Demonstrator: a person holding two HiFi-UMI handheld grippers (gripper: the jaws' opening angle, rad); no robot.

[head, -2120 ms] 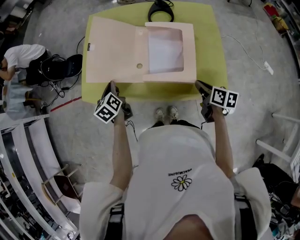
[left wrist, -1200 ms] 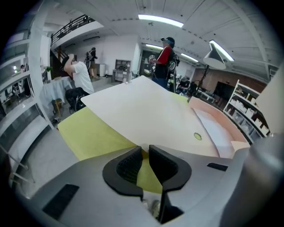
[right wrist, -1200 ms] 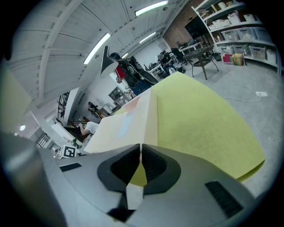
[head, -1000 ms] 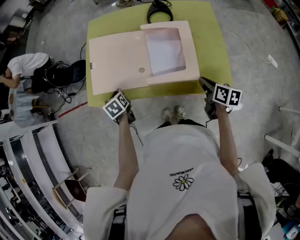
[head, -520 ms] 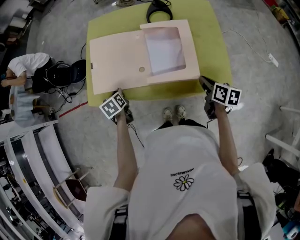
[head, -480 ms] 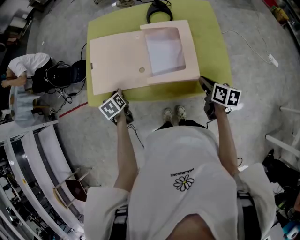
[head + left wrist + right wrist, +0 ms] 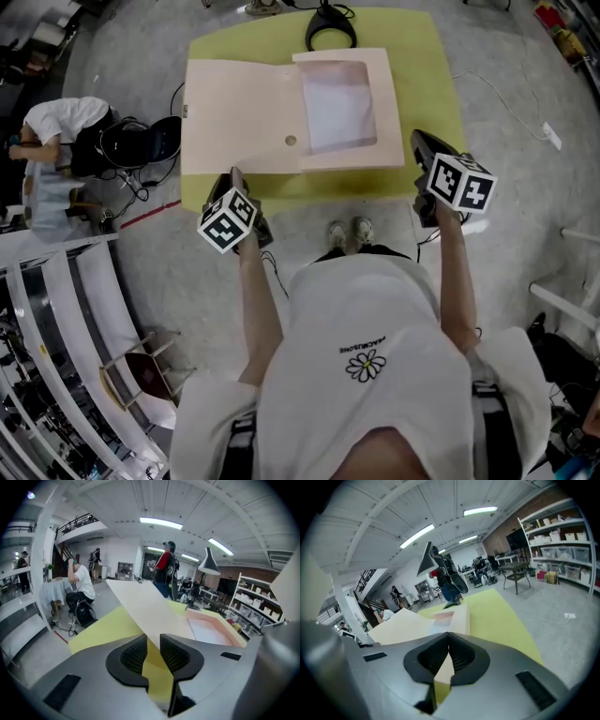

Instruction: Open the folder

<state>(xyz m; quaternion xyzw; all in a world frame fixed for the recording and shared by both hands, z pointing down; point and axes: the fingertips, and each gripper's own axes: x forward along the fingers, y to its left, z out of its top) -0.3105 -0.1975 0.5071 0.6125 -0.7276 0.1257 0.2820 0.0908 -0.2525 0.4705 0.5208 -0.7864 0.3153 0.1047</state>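
1. At the far left, off the table [image 7: 433,66], a person in a white top [image 7: 58,120] sits bent over beside a dark bag [image 7: 141,141].
2. Your left gripper [image 7: 152,645] hangs near the folder's left near corner, at the table's near edge. Its jaws stand apart and have just been opening. Only yellow tabletop shows in the gap, so it grips nothing.
3. The folder [image 7: 239,112] lies open and flat on the yellow table. Its cover is spread to the left, and the tray half on the right holds a white sheet [image 7: 339,108].
4. Behind the folder sits a black looped thing [image 7: 329,28], perhaps a cable; it is too small to be sure.
5. Your right gripper [image 7: 448,641] hovers by the folder's right near corner, its jaws pressed together with nothing between them.
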